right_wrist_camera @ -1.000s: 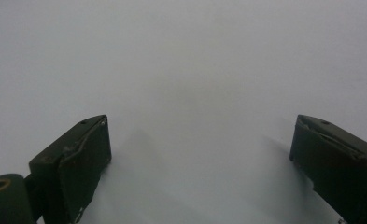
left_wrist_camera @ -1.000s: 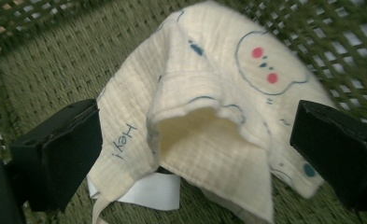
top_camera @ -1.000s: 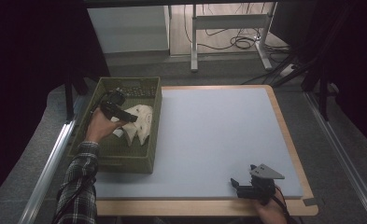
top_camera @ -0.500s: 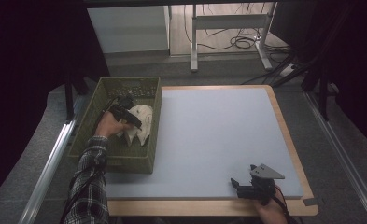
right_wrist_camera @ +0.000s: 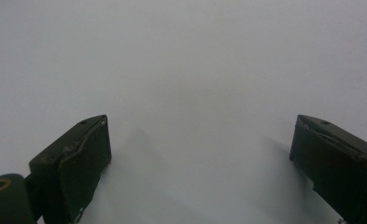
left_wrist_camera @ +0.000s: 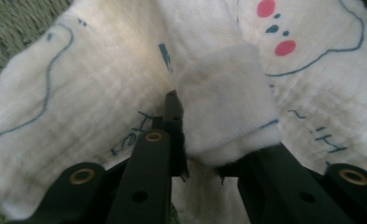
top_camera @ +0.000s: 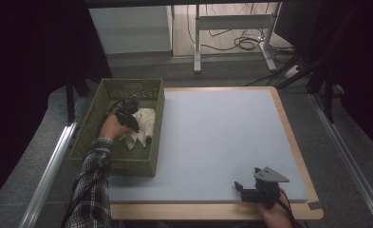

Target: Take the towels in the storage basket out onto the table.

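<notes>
Left gripper: jaws have just been closing and now pinch a raised fold of the white printed cloth between them – the fold bulges above the pads
Right gripper: jaws wide apart with nothing between them, resting low over the pale blue mat near its front right corner
Cloth, place: bunched inside the green woven basket at the mat's left edge, under the person's left hand
Cloth, handling: judged light, soft and limp – it should drape and trail once lifted, not hold a shape; not fragile, though a thin pinch may slip
Where to hold: a thick gathered fold, as now, looks safer than a single edge
Hard to make out: blue outlines, red dots and lettering are cut off by the frame; the cloth's full outline and the basket floor beneath it stay hidden
</notes>
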`<state>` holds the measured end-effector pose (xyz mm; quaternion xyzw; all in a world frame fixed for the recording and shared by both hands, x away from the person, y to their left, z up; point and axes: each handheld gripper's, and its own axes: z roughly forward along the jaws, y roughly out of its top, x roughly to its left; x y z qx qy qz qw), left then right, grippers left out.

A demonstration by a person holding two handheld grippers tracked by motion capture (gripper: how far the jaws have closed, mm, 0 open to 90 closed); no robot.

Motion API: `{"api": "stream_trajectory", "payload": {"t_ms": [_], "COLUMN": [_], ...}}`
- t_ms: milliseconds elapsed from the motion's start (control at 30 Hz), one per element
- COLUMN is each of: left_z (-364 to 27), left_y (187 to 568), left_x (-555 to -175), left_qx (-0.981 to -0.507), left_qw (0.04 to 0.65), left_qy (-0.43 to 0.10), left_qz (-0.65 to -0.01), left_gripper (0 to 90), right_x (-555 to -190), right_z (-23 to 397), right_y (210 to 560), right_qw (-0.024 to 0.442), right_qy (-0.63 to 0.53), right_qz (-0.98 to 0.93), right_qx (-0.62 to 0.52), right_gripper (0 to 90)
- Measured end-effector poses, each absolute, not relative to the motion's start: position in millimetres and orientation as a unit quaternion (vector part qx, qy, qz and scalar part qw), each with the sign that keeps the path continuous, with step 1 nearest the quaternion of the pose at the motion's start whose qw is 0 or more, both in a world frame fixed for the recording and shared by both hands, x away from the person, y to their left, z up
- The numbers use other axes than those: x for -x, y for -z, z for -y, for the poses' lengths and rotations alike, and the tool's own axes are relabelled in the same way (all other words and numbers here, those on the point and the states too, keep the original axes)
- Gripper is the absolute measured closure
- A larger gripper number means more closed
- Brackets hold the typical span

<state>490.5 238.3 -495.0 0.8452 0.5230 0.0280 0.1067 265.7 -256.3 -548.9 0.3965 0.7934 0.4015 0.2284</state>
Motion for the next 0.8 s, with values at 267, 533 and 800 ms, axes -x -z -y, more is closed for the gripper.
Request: {"api": "stream_trajectory", "payload": {"t_ms": [267,533,800], "left_z": [-240,-251,-261], "left_y": [482,465,445], "left_x": [-480,-461,-439], "left_qx": [-0.843,-0.828,-0.813], "left_qw": [0.135,0.182,0.222], "left_qy": [-0.062,-0.096,-0.139], "left_qz": [-0.517,-0.521,-0.521], "left_gripper": [79.9,79.8,79.8], "right_x": [-266,-266,-266], "right_z": [256,256,256], "right_y": [549,549,549], "right_qw": [0.229,0.229,0.229], "right_qy": [-0.402,-0.401,-0.401], "right_qz": [-0.793,-0.794,-0.794], "right_qx": [-0.396,-0.396,-0.396], "right_gripper": [5.5,5.5,5.5]}}
